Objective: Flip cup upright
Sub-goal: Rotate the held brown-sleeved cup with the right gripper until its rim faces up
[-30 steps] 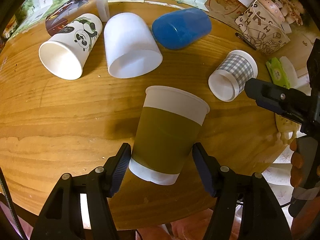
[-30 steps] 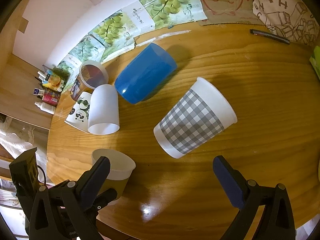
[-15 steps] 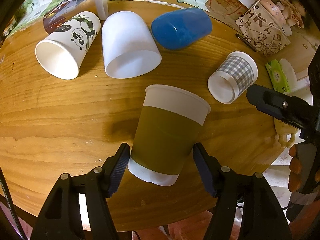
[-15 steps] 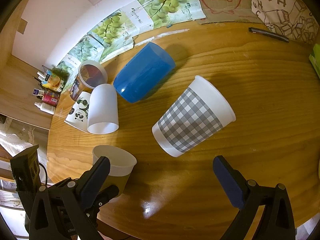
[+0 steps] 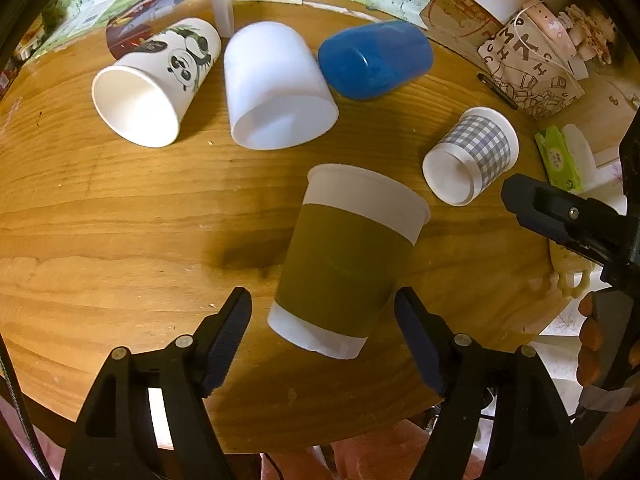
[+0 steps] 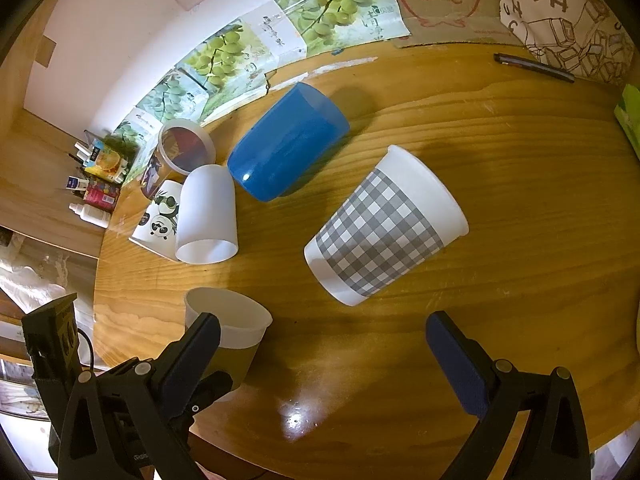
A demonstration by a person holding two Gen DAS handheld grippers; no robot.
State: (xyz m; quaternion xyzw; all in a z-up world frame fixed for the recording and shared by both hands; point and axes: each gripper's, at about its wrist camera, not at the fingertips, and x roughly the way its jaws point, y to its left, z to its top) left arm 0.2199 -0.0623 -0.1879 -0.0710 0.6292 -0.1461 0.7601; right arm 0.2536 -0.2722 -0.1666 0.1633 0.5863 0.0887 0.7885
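Note:
An olive-banded paper cup stands upright near the table's front edge, between the fingers of my left gripper. The jaws are open and stand clear of its sides. The cup also shows in the right wrist view, rim up. My right gripper is open and empty, just short of a grey-checked paper cup that lies on its side. That cup also shows in the left wrist view.
A panda-print cup, a white cup and a blue cup lie on their sides further back. A clear tub, a pen and a printed bag sit near the back edge of the round wooden table.
My left gripper has opened a little wider around the olive cup, which stays upright. The right gripper has barely moved.

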